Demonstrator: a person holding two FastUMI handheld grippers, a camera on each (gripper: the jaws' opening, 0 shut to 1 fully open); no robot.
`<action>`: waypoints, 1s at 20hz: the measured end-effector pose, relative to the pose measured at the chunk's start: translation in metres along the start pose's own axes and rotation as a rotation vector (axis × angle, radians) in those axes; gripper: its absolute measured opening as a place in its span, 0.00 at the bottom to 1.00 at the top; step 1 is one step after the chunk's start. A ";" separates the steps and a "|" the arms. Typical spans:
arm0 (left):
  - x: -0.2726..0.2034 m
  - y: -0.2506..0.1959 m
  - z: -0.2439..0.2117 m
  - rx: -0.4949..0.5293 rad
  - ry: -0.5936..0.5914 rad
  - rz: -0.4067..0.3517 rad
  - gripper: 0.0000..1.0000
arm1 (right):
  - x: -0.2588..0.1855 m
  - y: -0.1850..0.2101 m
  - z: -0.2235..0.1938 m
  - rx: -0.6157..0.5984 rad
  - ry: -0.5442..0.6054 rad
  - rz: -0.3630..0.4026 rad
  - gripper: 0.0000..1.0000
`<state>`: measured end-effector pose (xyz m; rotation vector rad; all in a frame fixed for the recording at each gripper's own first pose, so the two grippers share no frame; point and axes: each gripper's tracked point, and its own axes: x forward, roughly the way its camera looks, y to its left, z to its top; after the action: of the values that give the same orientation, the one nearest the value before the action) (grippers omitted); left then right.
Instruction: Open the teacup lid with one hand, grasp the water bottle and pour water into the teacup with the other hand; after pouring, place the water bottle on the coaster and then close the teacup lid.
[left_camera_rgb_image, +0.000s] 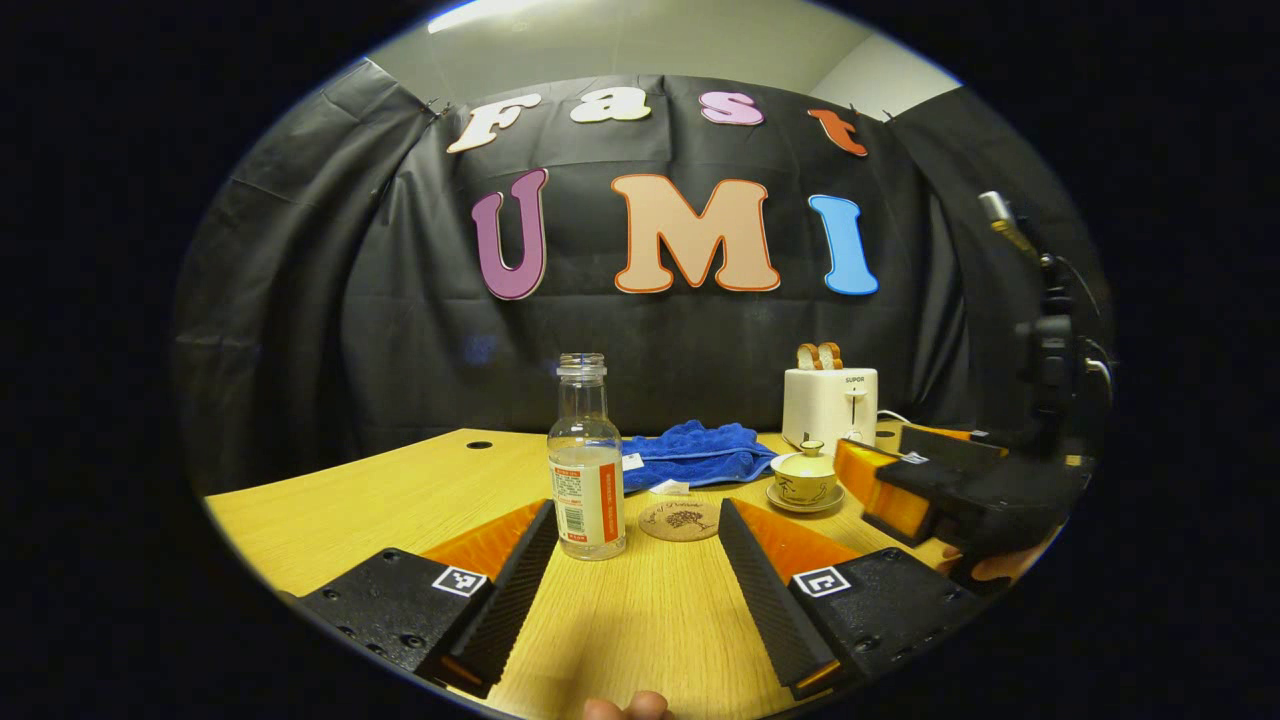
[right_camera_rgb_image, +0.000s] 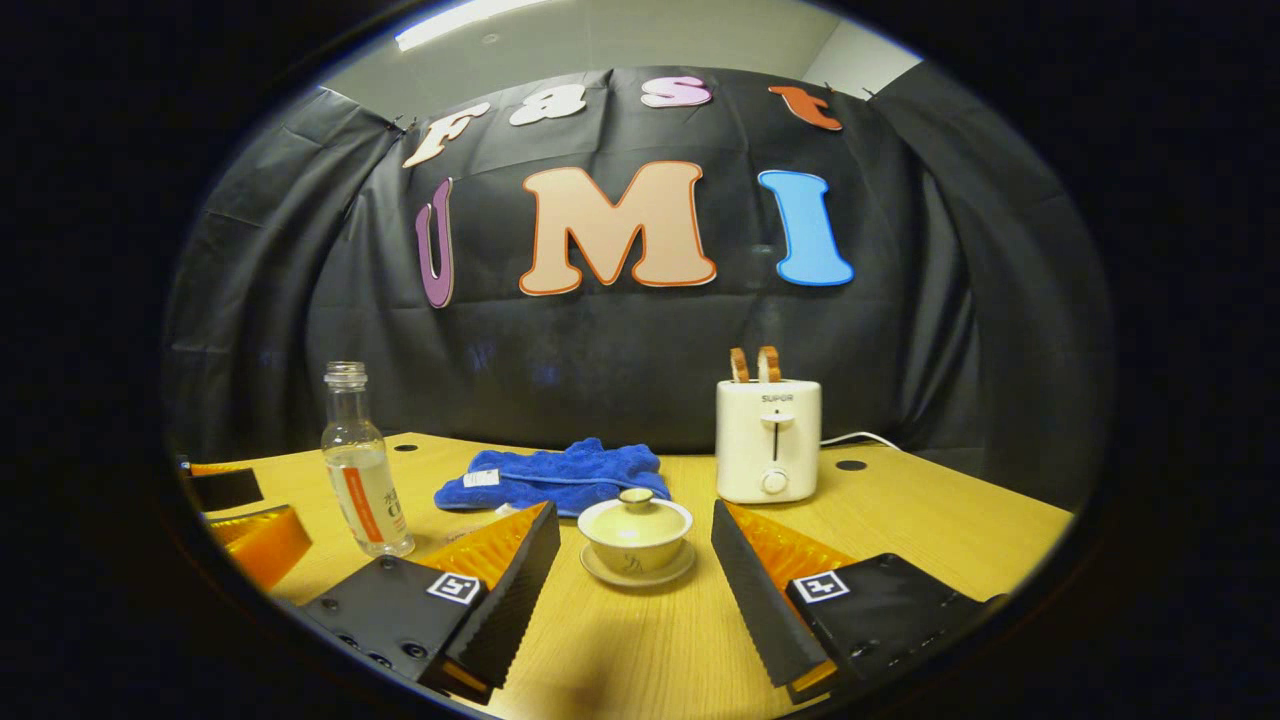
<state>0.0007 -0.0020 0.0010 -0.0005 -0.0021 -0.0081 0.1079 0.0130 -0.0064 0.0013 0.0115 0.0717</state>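
Left gripper view: left gripper spread wide, holding nothing; bottle at 12 o'clock, capless, part full, likely slippery, best gripped mid-label; coaster at 1.

Right gripper view: right gripper wide, empty; teacup between fingertips, lid on, fragile, liftable by knob.
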 end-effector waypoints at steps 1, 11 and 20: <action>-0.001 -0.001 0.001 0.000 -0.002 -0.006 0.94 | 0.014 -0.002 -0.001 0.002 -0.005 0.000 0.94; -0.002 -0.001 0.000 0.000 -0.001 -0.011 0.95 | 0.107 0.004 -0.017 -0.008 0.099 0.012 0.89; -0.001 0.000 0.001 0.000 0.000 -0.006 0.95 | 0.114 0.006 -0.026 -0.009 0.166 0.023 0.37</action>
<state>-0.0005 -0.0020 0.0021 0.0000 -0.0020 -0.0144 0.2212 0.0268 -0.0335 -0.0136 0.1766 0.0952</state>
